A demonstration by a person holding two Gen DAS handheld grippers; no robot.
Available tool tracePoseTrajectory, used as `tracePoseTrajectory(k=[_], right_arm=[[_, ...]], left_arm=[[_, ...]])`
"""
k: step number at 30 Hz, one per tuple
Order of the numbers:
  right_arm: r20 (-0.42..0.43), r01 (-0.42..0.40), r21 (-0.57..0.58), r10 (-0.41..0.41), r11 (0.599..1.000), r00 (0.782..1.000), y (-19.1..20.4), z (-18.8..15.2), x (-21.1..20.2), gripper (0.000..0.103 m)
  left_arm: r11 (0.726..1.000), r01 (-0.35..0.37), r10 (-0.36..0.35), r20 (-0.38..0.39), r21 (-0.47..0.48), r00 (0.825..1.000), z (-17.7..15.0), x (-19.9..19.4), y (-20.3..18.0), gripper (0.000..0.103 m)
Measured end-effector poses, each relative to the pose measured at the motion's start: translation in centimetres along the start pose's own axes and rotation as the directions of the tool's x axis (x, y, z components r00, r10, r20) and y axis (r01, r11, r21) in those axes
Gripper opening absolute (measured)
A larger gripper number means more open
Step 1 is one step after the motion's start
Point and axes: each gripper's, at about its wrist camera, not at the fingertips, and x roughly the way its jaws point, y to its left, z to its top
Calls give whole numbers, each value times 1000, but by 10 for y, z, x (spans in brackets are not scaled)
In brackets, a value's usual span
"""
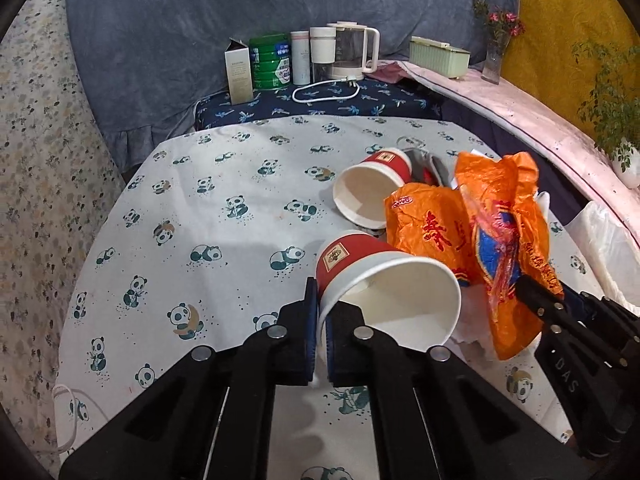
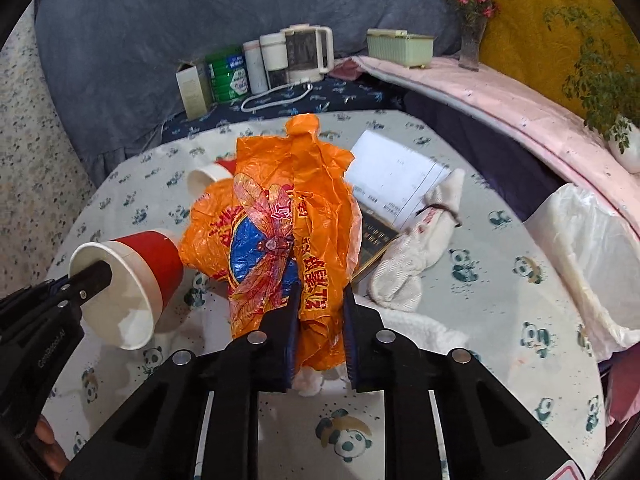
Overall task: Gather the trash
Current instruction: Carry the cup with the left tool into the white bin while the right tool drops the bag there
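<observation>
My left gripper (image 1: 322,312) is shut on the rim of a red paper cup (image 1: 384,280), one finger inside it, and holds it tipped above the table; the cup also shows in the right wrist view (image 2: 132,280). My right gripper (image 2: 322,300) is shut on a crumpled orange plastic bag (image 2: 288,216) and holds it up over the table; the bag also shows in the left wrist view (image 1: 480,236). A second red paper cup (image 1: 372,188) lies on its side behind, mostly hidden by the bag in the right wrist view (image 2: 208,178).
The round table has a panda-print cloth (image 1: 208,216). On it lie a white sock (image 2: 416,256), a paper sheet (image 2: 396,172) and a dark booklet (image 2: 372,240). A white bag (image 2: 588,252) hangs at the right edge. A kettle (image 1: 352,50), tins and a box stand at the back.
</observation>
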Motion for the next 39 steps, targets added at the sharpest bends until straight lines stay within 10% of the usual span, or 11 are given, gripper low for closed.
tracePoseTrajectory(k=[21,39], right_arm=[[163,215,229,-255,950,953,-155,1,-120,18],[42,350,373,-392,860,919,-284,-26,-102,18]], left_arm=[[975,178,-200,176,132,964,35,-104,-121,3],[837,457,-481,9,300,876,40,-56,-311,3]])
